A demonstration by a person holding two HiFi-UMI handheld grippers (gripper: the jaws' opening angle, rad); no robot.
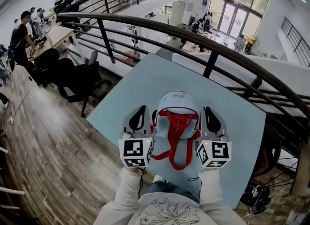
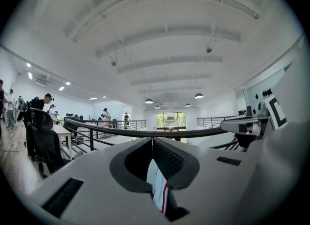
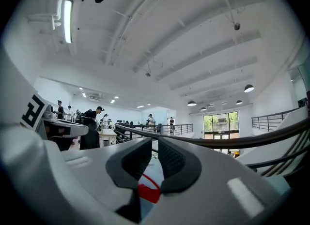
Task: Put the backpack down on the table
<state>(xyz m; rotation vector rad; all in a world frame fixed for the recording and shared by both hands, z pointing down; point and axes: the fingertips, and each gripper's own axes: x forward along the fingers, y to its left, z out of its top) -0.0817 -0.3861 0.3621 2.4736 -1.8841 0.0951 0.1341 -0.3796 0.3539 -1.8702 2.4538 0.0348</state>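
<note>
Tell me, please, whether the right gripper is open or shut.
Shut: the right gripper has its jaws nearly together, pinching the red strap of the backpack.

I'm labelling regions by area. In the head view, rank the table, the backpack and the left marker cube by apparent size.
1. table
2. backpack
3. left marker cube, smallest even though it is nearest the camera

Backpack (image 1: 177, 104): pale blue, soft-bodied, rounded end pointing toward the upper frame. Red straps (image 1: 177, 122) face up, looped across its middle. It rests on the light blue counter (image 1: 145, 83), lower centre of the head view
</note>
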